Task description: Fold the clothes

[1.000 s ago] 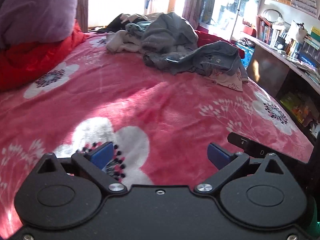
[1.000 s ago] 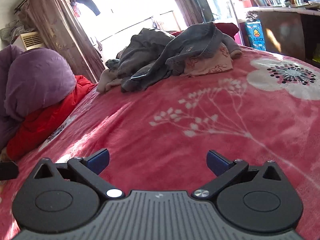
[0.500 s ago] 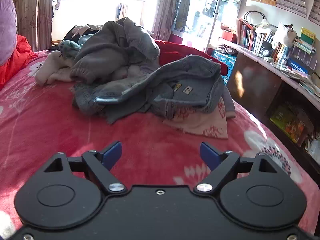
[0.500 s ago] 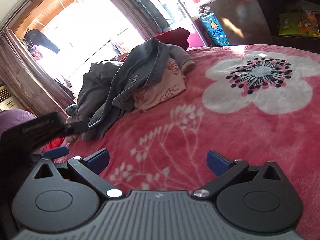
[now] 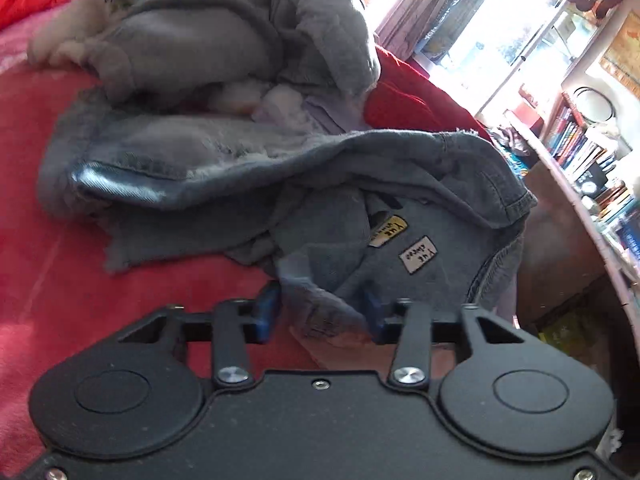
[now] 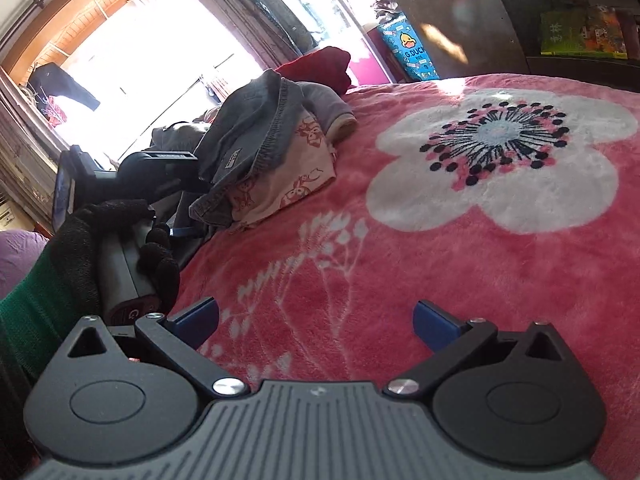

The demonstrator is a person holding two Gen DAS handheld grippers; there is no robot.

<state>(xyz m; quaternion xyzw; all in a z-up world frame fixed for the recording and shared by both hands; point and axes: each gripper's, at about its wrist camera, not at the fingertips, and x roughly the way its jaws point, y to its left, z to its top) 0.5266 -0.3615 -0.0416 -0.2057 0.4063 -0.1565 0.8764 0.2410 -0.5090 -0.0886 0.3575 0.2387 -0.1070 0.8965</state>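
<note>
The left gripper [image 5: 320,312], a black two-finger claw with blue pads, is closing its jaws around a frayed fold of a faded blue denim garment [image 5: 420,240]. The fold lies between the pads, which stand narrowly apart and look to be touching the cloth on both sides. The denim garment bears two small sewn labels, one yellow [image 5: 387,230] and one white [image 5: 418,254], just beyond the claw. It lies on top of a heap of crumpled clothes on a bed, with a grey sweatshirt-like garment [image 5: 224,36] piled behind it and a pale fleecy piece [image 5: 68,36] at the far left of the heap. A red-pink plush blanket [image 5: 48,280] covers the bed under the pile. To the right stands a shelf with a row of books [image 5: 576,148], and bright windows lie beyond.

The right gripper [image 6: 316,322], of the same make, stands wide open with nothing between its blue pads, low over the blanket near a large white flower print [image 6: 500,160]. In its view the clothes heap sits to the upper left, the denim draped over a cream fabric with a reddish pattern [image 6: 292,176]. At the left edge a hand in a black glove [image 6: 120,248] with a green cuff grips the other tool's handle.
</note>
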